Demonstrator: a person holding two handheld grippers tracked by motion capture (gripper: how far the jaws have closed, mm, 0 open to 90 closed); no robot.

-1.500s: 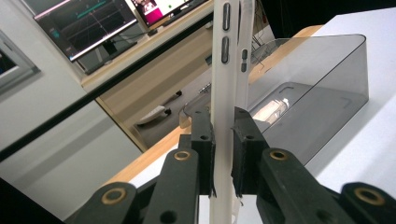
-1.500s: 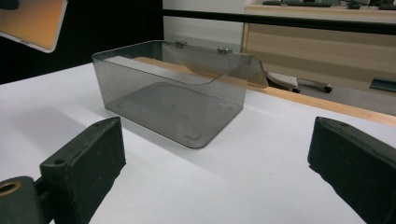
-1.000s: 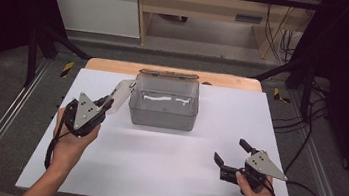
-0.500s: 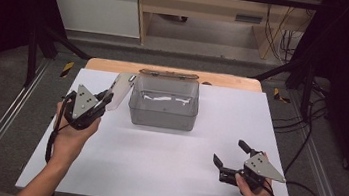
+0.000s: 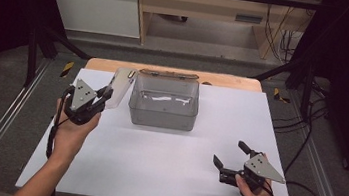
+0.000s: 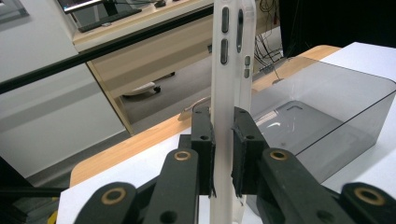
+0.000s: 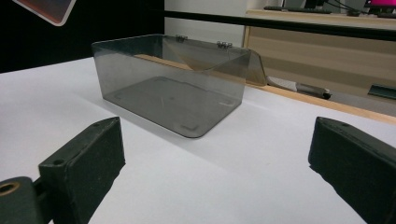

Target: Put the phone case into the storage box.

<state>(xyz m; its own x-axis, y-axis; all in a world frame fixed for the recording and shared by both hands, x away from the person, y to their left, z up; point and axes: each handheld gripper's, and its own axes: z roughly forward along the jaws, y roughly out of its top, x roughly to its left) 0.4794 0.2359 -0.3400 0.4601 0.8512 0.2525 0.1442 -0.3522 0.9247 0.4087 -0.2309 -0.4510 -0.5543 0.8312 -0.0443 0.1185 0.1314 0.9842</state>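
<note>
Pinching the translucent phone case [image 6: 226, 93] edge-on in my left hand-held gripper [image 5: 95, 99], I hold it just beside the open smoky box [image 5: 163, 104], seemingly to drop it in, while my right hand-held gripper [image 5: 229, 157] rests open on the bench [image 5: 164, 167].

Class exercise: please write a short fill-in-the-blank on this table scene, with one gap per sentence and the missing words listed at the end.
1. The left hand-held gripper is shut on a white phone ____.
2. The grey box on the table has its lid ____.
3. The right hand-held gripper holds ____.
4. The case is to the ____ of the box in the high view.

Missing words: case; open; nothing; left
</note>
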